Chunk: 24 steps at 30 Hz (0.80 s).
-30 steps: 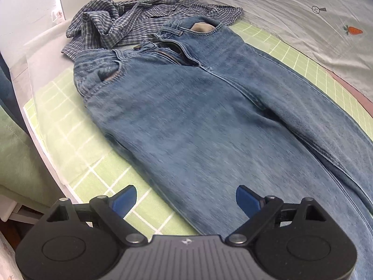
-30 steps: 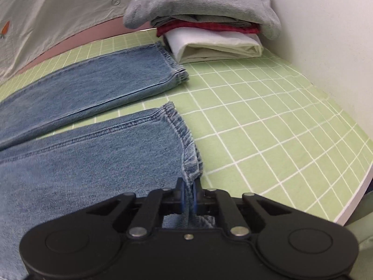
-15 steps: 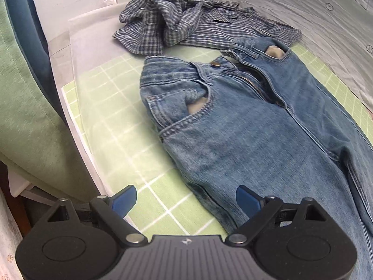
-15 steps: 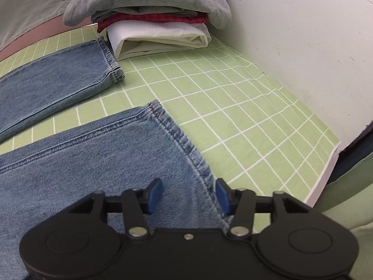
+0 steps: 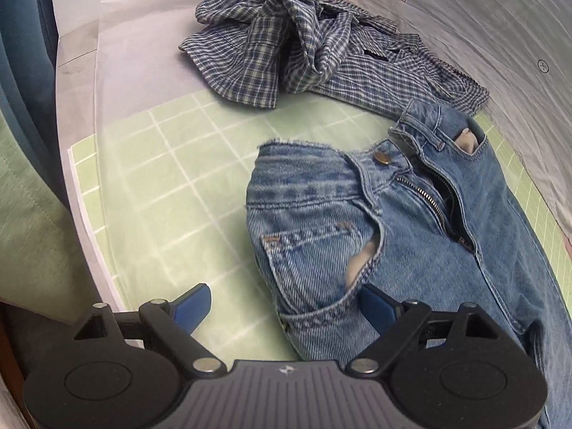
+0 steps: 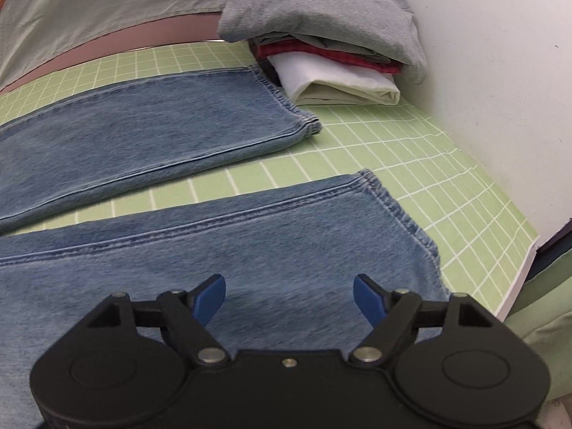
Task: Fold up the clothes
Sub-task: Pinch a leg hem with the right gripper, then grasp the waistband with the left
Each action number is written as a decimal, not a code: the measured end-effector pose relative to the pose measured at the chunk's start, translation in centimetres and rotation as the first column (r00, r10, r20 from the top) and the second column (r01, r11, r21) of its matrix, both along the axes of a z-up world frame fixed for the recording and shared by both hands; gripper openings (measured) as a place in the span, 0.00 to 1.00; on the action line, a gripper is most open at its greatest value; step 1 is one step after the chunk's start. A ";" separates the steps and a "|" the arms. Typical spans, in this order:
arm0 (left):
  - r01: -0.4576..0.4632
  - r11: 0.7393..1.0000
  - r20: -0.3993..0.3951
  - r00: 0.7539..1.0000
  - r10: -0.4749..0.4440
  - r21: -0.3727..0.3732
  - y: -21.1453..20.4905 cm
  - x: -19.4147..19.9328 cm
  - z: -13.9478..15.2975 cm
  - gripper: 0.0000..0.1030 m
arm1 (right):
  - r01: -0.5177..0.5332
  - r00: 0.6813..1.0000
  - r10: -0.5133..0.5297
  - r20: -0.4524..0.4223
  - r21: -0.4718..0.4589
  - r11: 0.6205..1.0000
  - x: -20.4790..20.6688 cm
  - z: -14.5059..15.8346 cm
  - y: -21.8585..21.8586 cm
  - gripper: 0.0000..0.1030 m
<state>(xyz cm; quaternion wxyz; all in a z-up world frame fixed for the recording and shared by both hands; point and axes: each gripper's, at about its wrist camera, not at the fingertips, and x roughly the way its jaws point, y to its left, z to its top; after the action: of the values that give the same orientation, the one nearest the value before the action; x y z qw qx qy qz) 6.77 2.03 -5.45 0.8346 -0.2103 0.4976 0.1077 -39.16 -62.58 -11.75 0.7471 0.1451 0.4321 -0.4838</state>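
Both grippers spread wide over the jeans, nothing held.

Left gripper [image 5: 280,309] has just narrowed slightly above the waistband hip; right gripper [image 6: 289,298] has just been opening above a leg hem. Jeans [image 5: 411,236] lie flat across the green grid mat [image 5: 171,178], plaid shirt [image 5: 300,43] crumpled at its far edge, folded stack [image 6: 332,46] at the far corner.

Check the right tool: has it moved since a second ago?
Yes. The right tool let go of the blue denim jeans' near leg hem, its jaws just opening, and backed off toward the waist, over the leg.
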 end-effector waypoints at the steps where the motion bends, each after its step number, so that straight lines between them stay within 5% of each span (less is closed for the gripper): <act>1: 0.000 1.000 0.005 1.000 0.001 -0.014 0.4 0.4 -0.1 0.80 | -0.009 1.000 0.009 0.001 0.011 1.000 0.8 -0.1 0.8 0.77; 2: -0.001 0.999 0.008 1.000 0.002 -0.033 0.7 0.8 -0.2 0.74 | -0.019 1.000 0.019 0.001 0.019 1.000 1.6 -0.3 1.5 0.77; 4: 0.006 0.998 0.001 1.000 -0.006 -0.066 1.2 1.7 -0.5 0.40 | -0.045 0.999 0.045 -0.003 0.027 0.999 3.1 -0.5 3.0 0.77; 9: 0.048 0.998 -0.022 0.999 -0.048 -0.030 1.4 1.7 -0.3 0.20 | -0.089 0.996 0.089 -0.009 0.037 0.995 6.3 -0.8 5.9 0.77; 14: 0.018 0.998 -0.038 0.999 -0.021 -0.060 3.5 0.2 -0.6 0.20 | -0.091 0.996 0.092 -0.022 0.053 0.994 8.2 -1.1 7.1 0.77; 18: 0.089 0.996 -0.034 0.995 -0.090 -0.022 2.9 0.6 0.5 0.32 | -0.094 0.995 0.095 -0.012 0.049 0.994 9.2 -1.0 7.3 0.78; 24: 0.055 0.998 -0.023 0.998 -0.056 -0.043 2.7 2.1 2.9 0.44 | -0.069 0.997 0.068 0.035 0.009 0.998 11.2 0.0 6.7 0.78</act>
<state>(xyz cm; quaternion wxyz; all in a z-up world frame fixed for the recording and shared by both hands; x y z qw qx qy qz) 8.91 4.78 -2.53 0.8265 -0.2125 0.5157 0.0765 -27.96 -55.86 -11.80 0.7699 0.1427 0.4262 -0.4530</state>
